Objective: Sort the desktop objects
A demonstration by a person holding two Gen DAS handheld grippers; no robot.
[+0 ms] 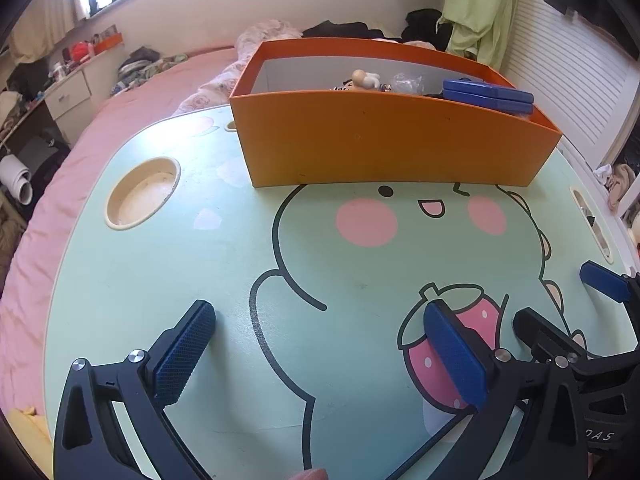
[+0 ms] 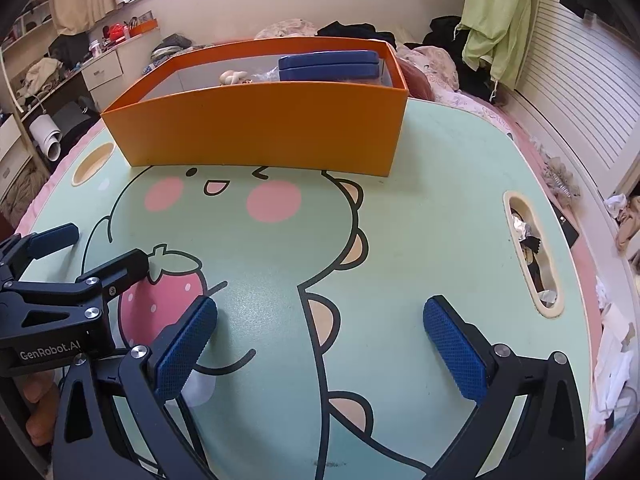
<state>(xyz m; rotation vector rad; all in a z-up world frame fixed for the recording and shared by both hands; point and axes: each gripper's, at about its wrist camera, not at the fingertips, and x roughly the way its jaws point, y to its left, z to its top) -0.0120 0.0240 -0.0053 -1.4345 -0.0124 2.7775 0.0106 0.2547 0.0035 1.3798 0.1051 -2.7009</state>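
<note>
Orange box (image 1: 384, 136) stands at the far edge of the green cartoon-printed table (image 1: 168, 280), open-topped. Inside it lie a blue case (image 1: 486, 96) toward its right end, a small cream figurine (image 1: 362, 79) near the middle and a clear crinkled wrapper (image 1: 406, 82) between them. A round cup recess (image 1: 142, 192) sits near the table's left edge, a slot (image 2: 532, 256) holding scraps near the right edge. Left gripper (image 1: 320, 352) and right gripper (image 2: 320, 340) hover over the near edge, jaws spread, holding nothing.

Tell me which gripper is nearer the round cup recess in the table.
Left. The left gripper hovers just right of the cup recess, jaws open; the right gripper sits farther right, beyond the left one.
</note>
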